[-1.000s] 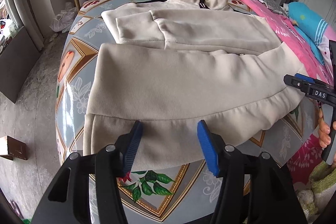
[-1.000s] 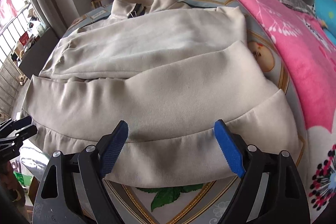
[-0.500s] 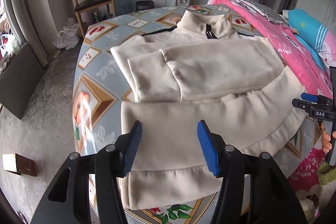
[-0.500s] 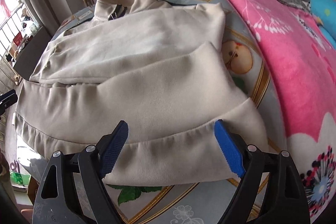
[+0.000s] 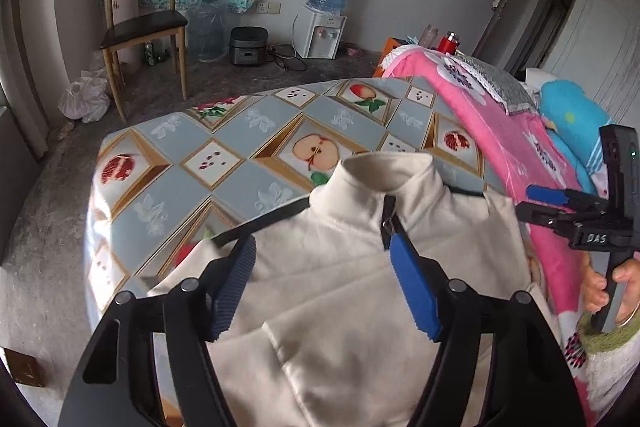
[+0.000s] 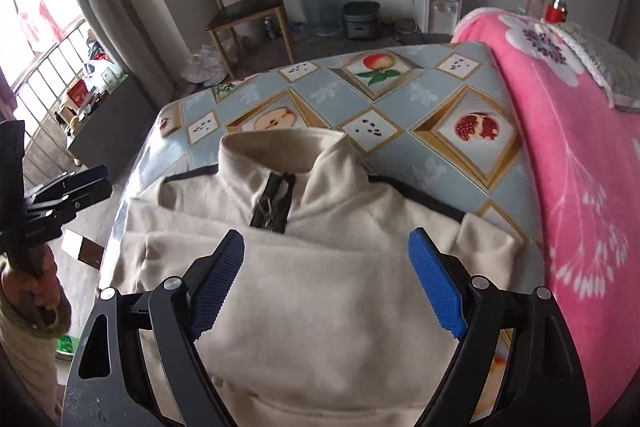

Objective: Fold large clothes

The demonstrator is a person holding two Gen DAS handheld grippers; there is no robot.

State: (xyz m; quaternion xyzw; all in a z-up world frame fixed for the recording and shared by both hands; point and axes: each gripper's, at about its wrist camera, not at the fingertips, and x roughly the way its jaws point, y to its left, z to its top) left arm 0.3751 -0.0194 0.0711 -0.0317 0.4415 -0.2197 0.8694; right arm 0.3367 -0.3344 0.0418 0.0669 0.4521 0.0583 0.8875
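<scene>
A cream zip-neck jacket (image 5: 360,187) lies flat on the table, collar (image 6: 280,151) at the far end and dark zipper (image 6: 272,203) at the neck. Its lower part is folded up over the chest, and the folded edge lies just under my fingertips. My left gripper (image 5: 322,247) hovers over the chest below the collar; its jaws are opening and nothing is pinched between them. My right gripper (image 6: 326,239) stands wide open above the same fold, its pads clear of the cloth. Each gripper also shows at the edge of the other's view: right gripper (image 5: 560,203), left gripper (image 6: 80,183).
The table (image 5: 224,163) wears a grey-blue cloth with fruit pictures. A pink blanket (image 6: 568,147) covers its right side, with a blue cushion (image 5: 572,115) beyond. On the floor behind stand a wooden chair (image 5: 140,27) and a water dispenser (image 5: 324,27).
Both grippers travelled from the jacket's hem at the near edge up to the collar. The lower part of the jacket now lies folded over the chest. The left jaws stand wider.
</scene>
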